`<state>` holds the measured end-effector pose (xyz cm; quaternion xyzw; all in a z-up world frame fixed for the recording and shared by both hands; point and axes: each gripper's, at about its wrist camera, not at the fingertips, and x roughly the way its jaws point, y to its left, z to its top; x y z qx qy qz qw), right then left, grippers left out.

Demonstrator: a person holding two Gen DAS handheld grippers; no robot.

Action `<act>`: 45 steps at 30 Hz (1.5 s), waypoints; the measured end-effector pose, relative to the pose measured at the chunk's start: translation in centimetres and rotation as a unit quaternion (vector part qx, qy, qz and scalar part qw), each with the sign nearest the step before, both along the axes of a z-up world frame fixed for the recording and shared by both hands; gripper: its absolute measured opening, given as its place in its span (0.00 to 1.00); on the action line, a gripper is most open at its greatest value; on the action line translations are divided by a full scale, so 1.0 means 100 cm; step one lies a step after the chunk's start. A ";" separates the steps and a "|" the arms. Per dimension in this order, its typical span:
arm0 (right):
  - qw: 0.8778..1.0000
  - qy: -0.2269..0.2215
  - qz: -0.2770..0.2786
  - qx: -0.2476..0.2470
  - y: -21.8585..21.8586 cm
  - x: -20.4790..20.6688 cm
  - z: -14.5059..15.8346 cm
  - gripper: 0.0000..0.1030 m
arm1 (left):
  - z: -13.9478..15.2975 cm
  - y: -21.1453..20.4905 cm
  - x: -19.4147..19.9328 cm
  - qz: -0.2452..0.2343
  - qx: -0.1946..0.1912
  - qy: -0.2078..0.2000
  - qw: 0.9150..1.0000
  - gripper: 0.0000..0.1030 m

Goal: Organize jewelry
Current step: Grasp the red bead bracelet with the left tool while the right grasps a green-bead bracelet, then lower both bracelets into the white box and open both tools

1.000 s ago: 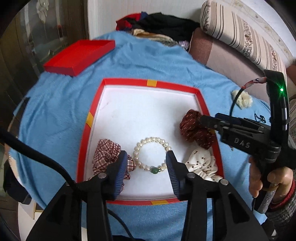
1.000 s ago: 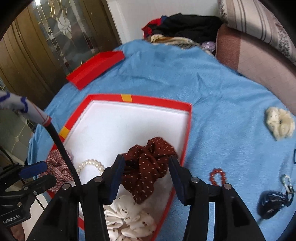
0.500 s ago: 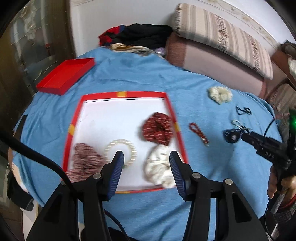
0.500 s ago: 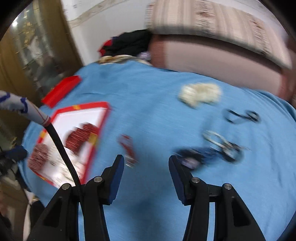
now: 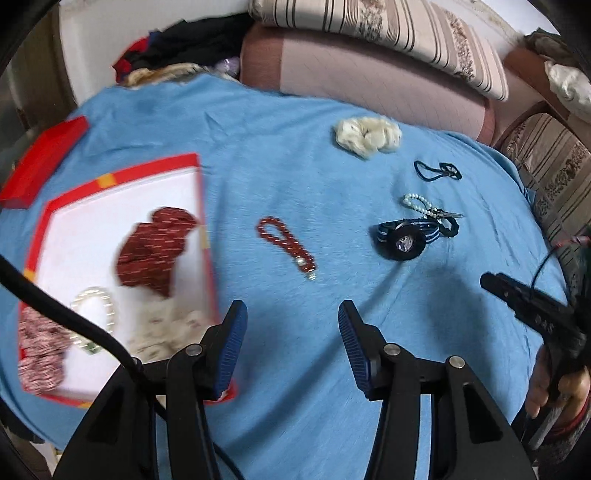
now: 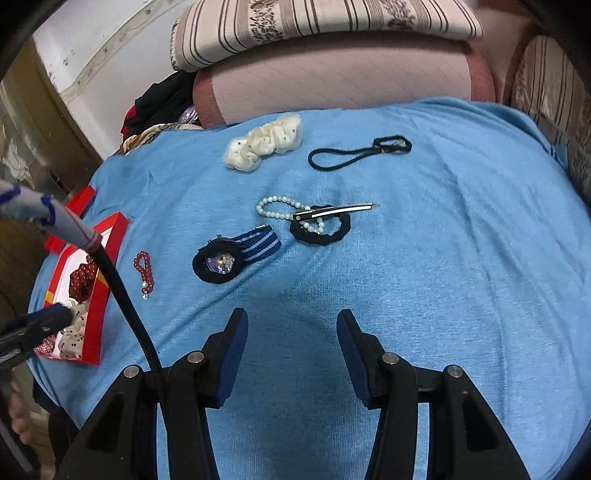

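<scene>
bare blue cloth (image 6: 443, 277) ahead: passable | obstacles: watch (image 6: 221, 260), pearl bracelet (image 6: 280, 206), red tray (image 5: 201, 236)

Red tray (image 5: 201, 206) and contents at left of left-wrist frame are motion-blurred; pearl bracelet (image 5: 96, 306) partly hidden behind black cable (image 5: 74, 325). Right-wrist view: cable (image 6: 122, 291) crosses tray (image 6: 101, 306).

Striped cushions (image 6: 325, 26) behind blue-covered table (image 6: 424, 258)

Tray (image 5: 201, 206) at left on the cloth (image 5: 295, 155); lid (image 5: 40, 158) behind it. Bead bracelet (image 5: 286, 243) just right of tray. Watch (image 6: 221, 262) further right, pearl string (image 6: 284, 210) behind it, overlapping hair tie (image 6: 325, 229). Scrunchie (image 6: 266, 142) at the back.
</scene>
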<state>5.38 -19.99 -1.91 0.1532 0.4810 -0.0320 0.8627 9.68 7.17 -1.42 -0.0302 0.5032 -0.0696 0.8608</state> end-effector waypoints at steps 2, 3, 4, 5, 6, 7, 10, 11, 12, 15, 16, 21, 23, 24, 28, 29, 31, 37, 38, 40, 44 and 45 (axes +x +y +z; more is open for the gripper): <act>1.000 -0.002 -0.001 0.009 -0.001 0.003 -0.004 0.53 | -0.012 -0.004 0.016 0.003 -0.012 0.012 1.000 0.49; 1.000 -0.004 -0.005 0.013 -0.004 0.007 -0.005 0.53 | -0.018 -0.005 0.024 0.009 -0.014 0.018 1.000 0.49; 1.000 -0.006 -0.010 0.016 -0.008 0.010 -0.006 0.53 | -0.024 -0.006 0.033 0.016 -0.018 0.025 0.999 0.49; 1.000 -0.009 -0.015 0.018 -0.012 0.013 -0.006 0.53 | -0.029 -0.007 0.041 0.019 -0.026 0.032 0.999 0.49; 1.000 -0.011 -0.019 0.020 -0.016 0.018 -0.005 0.53 | -0.033 -0.006 0.047 0.022 -0.031 0.037 0.999 0.49; 1.000 -0.012 -0.021 0.020 -0.020 0.022 -0.005 0.53 | -0.038 -0.006 0.055 0.028 -0.035 0.045 0.998 0.49; 1.000 -0.014 -0.022 0.015 -0.029 0.036 -0.004 0.53 | -0.050 -0.004 0.072 0.040 -0.044 0.060 0.996 0.49; 1.000 -0.014 -0.024 0.012 -0.032 0.040 -0.004 0.53 | -0.054 -0.004 0.076 0.042 -0.044 0.063 0.996 0.49; 1.000 -0.016 -0.024 0.012 -0.034 0.045 -0.004 0.53 | -0.057 -0.004 0.079 0.045 -0.044 0.066 0.996 0.49; 1.000 -0.018 0.006 0.002 -0.034 0.067 0.001 0.53 | -0.063 -0.005 0.087 0.046 -0.043 0.071 0.995 0.49; 1.000 -0.014 0.026 -0.001 -0.032 0.079 0.000 0.53 | -0.065 -0.007 0.090 0.044 -0.043 0.072 0.996 0.49; 0.994 0.024 0.101 -0.016 -0.014 0.120 -0.017 0.53 | -0.067 -0.015 0.097 0.034 -0.038 0.068 0.996 0.49; 0.992 0.041 0.120 -0.022 -0.007 0.134 -0.028 0.52 | -0.067 -0.018 0.102 0.032 -0.039 0.067 0.997 0.48; 0.991 0.048 0.126 -0.023 -0.005 0.139 -0.033 0.52 | -0.068 -0.019 0.104 0.031 -0.039 0.066 0.997 0.48; 0.987 0.068 0.140 -0.048 0.005 0.153 -0.048 0.43 | -0.068 -0.026 0.111 0.023 -0.015 0.057 0.998 0.23; 0.986 0.071 0.142 -0.058 0.007 0.154 -0.050 0.35 | -0.068 -0.027 0.111 0.018 -0.008 0.055 0.998 0.14; 0.985 0.065 0.145 -0.064 0.008 0.153 -0.047 0.24 | -0.066 -0.026 0.111 0.016 -0.014 0.054 0.998 0.08; 0.993 0.023 0.108 -0.031 -0.009 0.138 -0.015 0.06 | -0.037 -0.025 0.096 0.006 -0.032 0.029 0.999 0.07; 0.995 0.014 0.100 -0.022 -0.013 0.133 -0.006 0.06 | -0.030 -0.026 0.092 0.002 -0.033 0.022 0.999 0.07; 0.996 -0.003 0.088 -0.016 -0.019 0.122 0.009 0.06 | -0.014 -0.027 0.083 -0.007 -0.038 0.007 0.999 0.07; 0.996 -0.036 0.081 -0.016 -0.019 0.102 0.039 0.06 | 0.014 -0.027 0.067 -0.013 -0.045 -0.020 0.999 0.07; 0.995 -0.043 0.083 -0.016 -0.017 0.097 0.048 0.06 | 0.021 -0.025 0.063 -0.013 -0.047 -0.025 0.998 0.07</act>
